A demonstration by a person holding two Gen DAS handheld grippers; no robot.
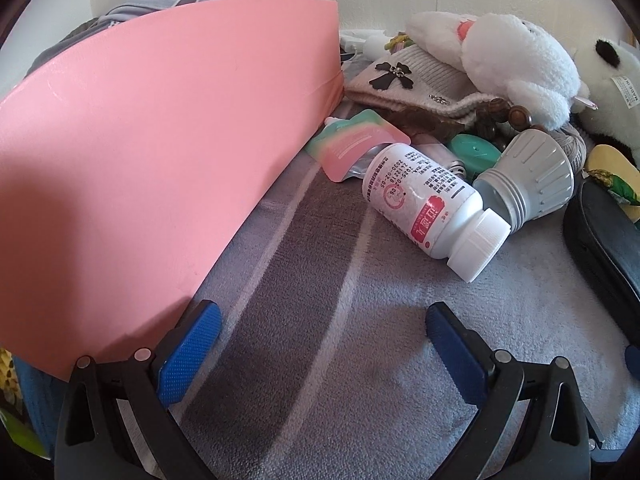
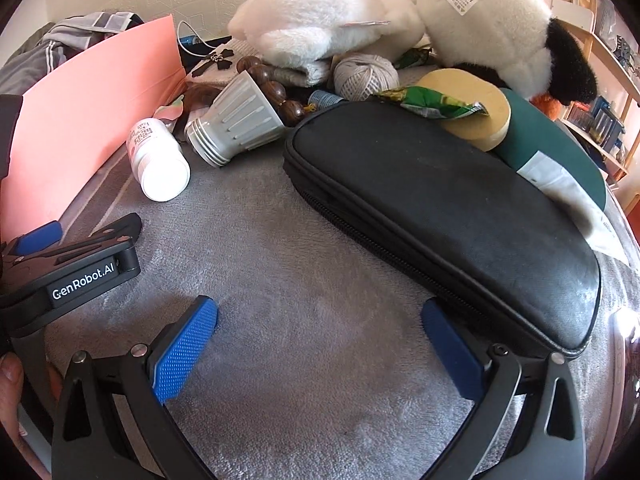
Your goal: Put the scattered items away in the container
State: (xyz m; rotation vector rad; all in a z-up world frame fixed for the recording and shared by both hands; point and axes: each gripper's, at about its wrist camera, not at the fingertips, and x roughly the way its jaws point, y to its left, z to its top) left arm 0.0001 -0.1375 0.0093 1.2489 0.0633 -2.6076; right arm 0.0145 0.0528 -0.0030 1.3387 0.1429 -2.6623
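Observation:
A pink container [image 1: 152, 152] stands on the left of a grey blanket; it also shows in the right wrist view [image 2: 92, 112]. My left gripper [image 1: 320, 344] is open and empty beside its wall, short of a white pill bottle [image 1: 432, 204] lying on its side. A grey ribbed cup [image 1: 532, 176] lies tipped behind the bottle. My right gripper [image 2: 320, 340] is open and empty over the blanket, its right finger next to a black zip case [image 2: 440, 208]. The left gripper's body [image 2: 72, 268] shows at the left of the right wrist view.
Behind lie a white plush toy [image 1: 516, 56], a panda plush [image 2: 500, 20], a knit hat [image 1: 408, 80], wooden beads [image 2: 276, 92], a twine ball [image 2: 364, 72], a colourful pouch [image 1: 356, 144], a yellow round sponge [image 2: 468, 108] and a green wrapper [image 2: 436, 102]. Shelves [image 2: 600, 60] stand at the right.

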